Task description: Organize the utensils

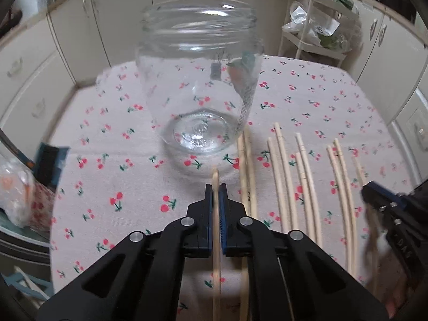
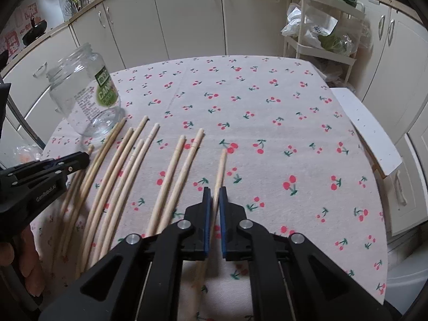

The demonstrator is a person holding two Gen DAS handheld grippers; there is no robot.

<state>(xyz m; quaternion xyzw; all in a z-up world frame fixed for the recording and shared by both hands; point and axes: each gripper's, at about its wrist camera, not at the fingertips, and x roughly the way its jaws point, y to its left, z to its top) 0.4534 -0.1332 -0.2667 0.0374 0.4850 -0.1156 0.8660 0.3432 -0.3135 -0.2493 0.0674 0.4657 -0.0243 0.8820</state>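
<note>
Two pairs of tongs are each pinching a single wooden chopstick: the left tongs (image 1: 215,187) hold the leftmost chopstick (image 1: 215,176) with its tip pointing at the base of the glass jar (image 1: 199,85), and the right tongs (image 2: 215,191) hold the rightmost chopstick (image 2: 221,165), which lies apart from the others. Between them the remaining chopsticks (image 2: 128,160) lie roughly side by side on the cherry-print tabletop (image 2: 267,120), their tips toward the jar, probably laid out so each can be picked from the near end. That jar stands upright, lidless and empty, just beyond the row's left end, seemingly the holder meant to receive them; taking from both outer ends likely keeps the two hands clear of each other. A green label on the jar shows letters that look like "CAN", with small print beside it too fine to read. On the left tongs' body, "GenRobot.AI" is legible in the right wrist view.
</note>
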